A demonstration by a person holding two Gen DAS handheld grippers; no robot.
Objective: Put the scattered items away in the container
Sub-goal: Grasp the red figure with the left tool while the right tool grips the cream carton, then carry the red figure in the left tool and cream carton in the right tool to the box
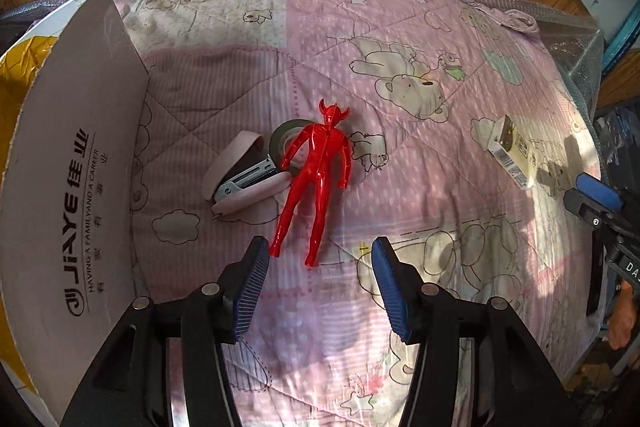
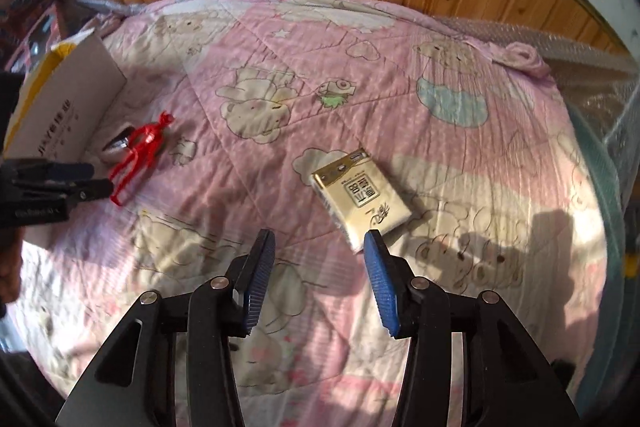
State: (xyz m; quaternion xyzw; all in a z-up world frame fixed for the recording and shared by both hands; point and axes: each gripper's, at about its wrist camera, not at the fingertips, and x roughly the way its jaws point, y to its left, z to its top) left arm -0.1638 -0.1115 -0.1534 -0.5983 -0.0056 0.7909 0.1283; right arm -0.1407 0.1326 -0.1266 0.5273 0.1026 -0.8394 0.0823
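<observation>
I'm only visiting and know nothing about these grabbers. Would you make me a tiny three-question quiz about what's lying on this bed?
1. True or false: the left gripper is shut on the red figure.
2. Which item lies just ahead of the right gripper? A) stapler B) tissue pack C) tape roll
3. Fill in: the red figure lies partly on the ____ roll.

Key: 1 false; 2 B; 3 tape.

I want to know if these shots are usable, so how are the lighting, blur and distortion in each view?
Left wrist view: dappled sun and shadow across the quilt, red figure sharp with glare, edges bent by the fisheye. Right wrist view: hard sunlight, dark shadows at lower right, tissue pack slightly soft, the figure at far left smeared.
</observation>
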